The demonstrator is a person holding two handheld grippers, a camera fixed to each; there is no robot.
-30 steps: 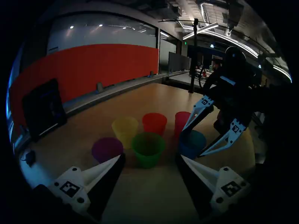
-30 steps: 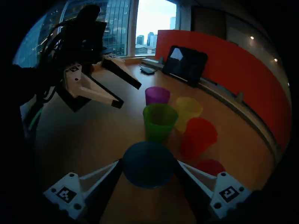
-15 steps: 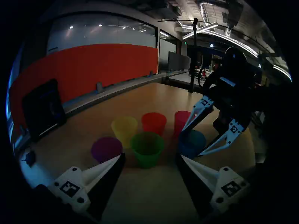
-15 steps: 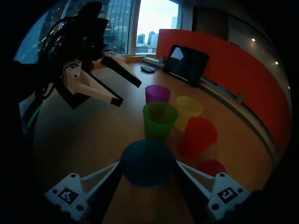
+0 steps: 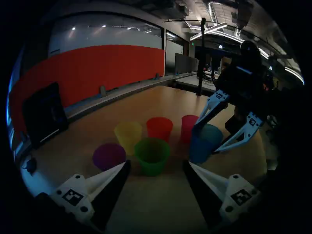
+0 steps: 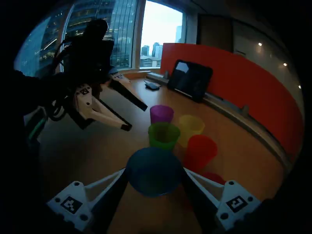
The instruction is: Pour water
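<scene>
Dark tablet (image 5: pixel 45 113) before orange wall (image 5: pixel 101 68)

No text, label or number can be read

dim room, bright window (image 6: pixel 162 33) glare — fisheye-bent edges, soft shadows

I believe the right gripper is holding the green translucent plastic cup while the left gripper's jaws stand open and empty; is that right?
Not quite: the right gripper holds the blue translucent plastic cup, as the right gripper view shows. The jaws of the left gripper do stand open and empty.
</scene>
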